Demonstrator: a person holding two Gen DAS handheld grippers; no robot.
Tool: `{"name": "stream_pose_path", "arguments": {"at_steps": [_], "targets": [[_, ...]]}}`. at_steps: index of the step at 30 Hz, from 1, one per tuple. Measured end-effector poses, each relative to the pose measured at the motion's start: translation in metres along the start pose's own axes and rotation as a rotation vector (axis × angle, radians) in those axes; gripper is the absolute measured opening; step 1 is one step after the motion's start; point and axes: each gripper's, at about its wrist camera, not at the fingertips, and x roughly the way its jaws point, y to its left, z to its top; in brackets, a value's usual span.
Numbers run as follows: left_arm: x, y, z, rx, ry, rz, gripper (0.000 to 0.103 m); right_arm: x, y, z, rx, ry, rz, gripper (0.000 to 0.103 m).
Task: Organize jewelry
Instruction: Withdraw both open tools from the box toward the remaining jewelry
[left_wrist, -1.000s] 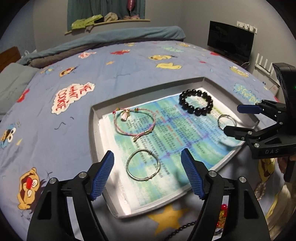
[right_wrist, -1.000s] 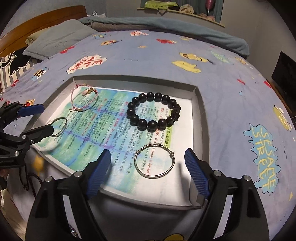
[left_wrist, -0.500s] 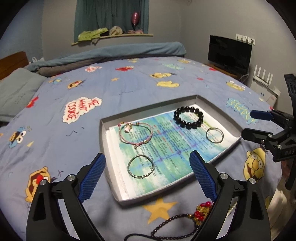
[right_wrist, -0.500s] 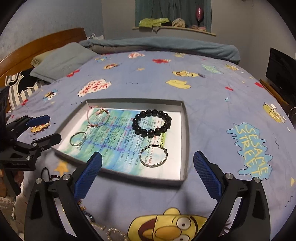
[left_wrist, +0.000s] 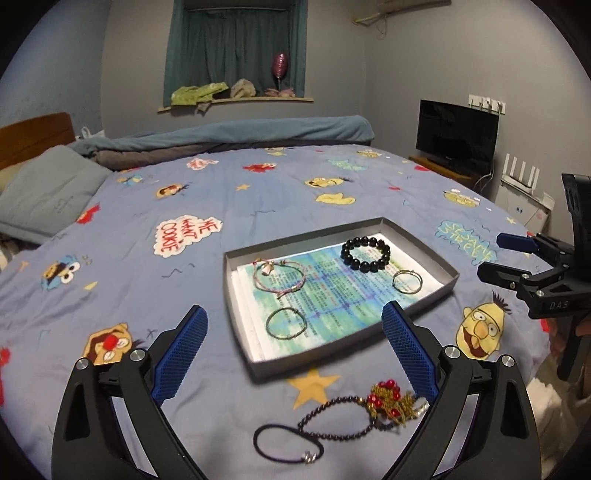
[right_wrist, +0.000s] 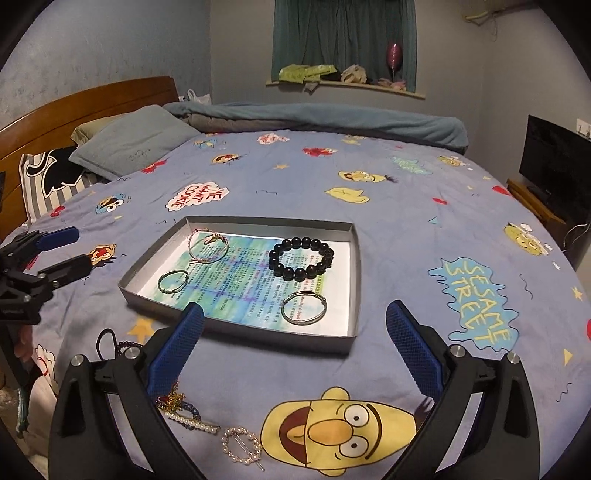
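Both the left gripper (left_wrist: 293, 354) and right gripper (right_wrist: 295, 352) have drawn back from the tray (left_wrist: 421, 236) (apparently upward), jaws wider.

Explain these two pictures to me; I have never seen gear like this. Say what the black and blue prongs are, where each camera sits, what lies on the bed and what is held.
There is no robot. A person holds a hand-operated claw in each hand, and a wide-angle camera on each looks forward along its two blue-padded fingers. One picture looks out from the left claw, with the right claw at its right edge. The other looks out from the right claw, with the left claw at its left edge. Both claws are open and hold nothing.

On the cartoon bedspread sits a shallow grey tray lined with printed paper. In it lie a black bead bracelet, a silver bangle, a pink cord bracelet and a small green ring bracelet. Nearer the cameras, outside the tray, lie a dark bead strand, a black cord loop and pearl hair clips.
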Motion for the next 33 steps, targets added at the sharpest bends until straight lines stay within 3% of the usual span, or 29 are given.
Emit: {"name": "stream_pose_path", "arguments": {"at_steps": [14,28,33], "targets": [[-0.018,0.025,-0.042,-0.040,0.043,0.034,0.095,-0.009,-0.001,-0.037,0.000,0.033,0.008,0.098],[-0.017,0.028,-0.086,-0.008,0.100,0.097,0.095,0.000,-0.003,-0.070,0.019,0.068,0.012,0.098],[-0.016,0.031,-0.104,-0.042,0.125,0.037,0.095,0.000,-0.009,-0.081,0.045,0.077,0.012,0.098]]}}
